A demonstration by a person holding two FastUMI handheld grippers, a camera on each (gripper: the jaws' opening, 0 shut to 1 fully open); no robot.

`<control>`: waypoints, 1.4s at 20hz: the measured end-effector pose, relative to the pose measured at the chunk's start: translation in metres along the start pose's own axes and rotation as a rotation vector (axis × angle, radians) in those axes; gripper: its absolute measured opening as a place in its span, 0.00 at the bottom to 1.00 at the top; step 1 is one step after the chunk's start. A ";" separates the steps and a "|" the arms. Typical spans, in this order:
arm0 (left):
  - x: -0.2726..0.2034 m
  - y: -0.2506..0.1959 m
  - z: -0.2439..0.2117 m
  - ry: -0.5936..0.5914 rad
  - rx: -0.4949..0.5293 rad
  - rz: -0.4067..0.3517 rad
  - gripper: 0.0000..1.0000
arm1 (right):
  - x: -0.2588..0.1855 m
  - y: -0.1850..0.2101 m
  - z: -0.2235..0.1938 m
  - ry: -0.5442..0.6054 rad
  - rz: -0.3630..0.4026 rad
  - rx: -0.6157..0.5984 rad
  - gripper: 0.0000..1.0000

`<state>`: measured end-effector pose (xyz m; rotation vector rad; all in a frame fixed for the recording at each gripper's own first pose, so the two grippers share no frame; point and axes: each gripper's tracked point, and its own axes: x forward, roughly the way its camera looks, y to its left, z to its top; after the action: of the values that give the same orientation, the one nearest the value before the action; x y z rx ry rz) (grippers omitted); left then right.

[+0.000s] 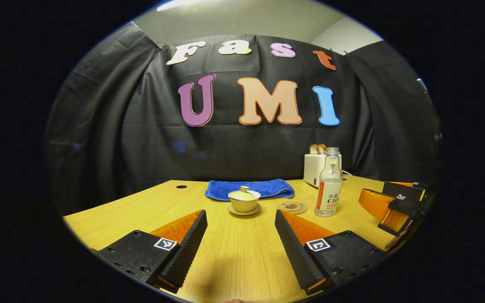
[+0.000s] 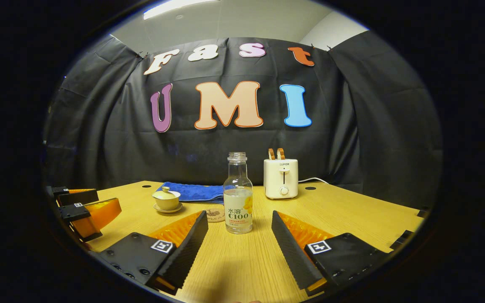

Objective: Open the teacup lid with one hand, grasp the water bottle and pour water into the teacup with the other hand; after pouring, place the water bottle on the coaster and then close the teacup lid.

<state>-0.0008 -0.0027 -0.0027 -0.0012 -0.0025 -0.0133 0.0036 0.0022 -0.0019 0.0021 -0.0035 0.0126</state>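
So I've got both grippers parked low over the near edge of the light wooden table [image 1: 112, 214], nothing touched yet. My left gripper [image 1: 241, 235] has its fingers spread wide and empty, and the small cream lidded teacup on its saucer [image 1: 244, 200] sits dead ahead between them, toward the far edge in front of the folded blue towel [image 1: 249, 188]. My right gripper [image 2: 240, 237] is just as wide open and empty, lined up on the clear plastic water bottle [image 2: 238, 194], which stands upright, uncapped, and closer in. The round brown coaster [image 1: 292, 207] lies between cup and bottle. Left takes the lid, I reckon.
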 end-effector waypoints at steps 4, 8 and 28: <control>0.006 -0.001 0.001 -0.003 0.000 -0.003 0.95 | 0.000 0.000 0.000 0.000 0.000 -0.001 0.98; 0.026 0.002 0.000 -0.003 0.000 -0.005 0.95 | 0.000 0.000 -0.001 0.001 0.000 -0.001 0.99; 0.206 -0.010 -0.005 0.004 0.000 -0.051 0.95 | 0.010 -0.010 0.000 0.005 0.017 -0.001 0.99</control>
<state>0.2049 -0.0154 -0.0075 -0.0010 0.0018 -0.0640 0.0135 -0.0073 -0.0013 0.0009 0.0013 0.0300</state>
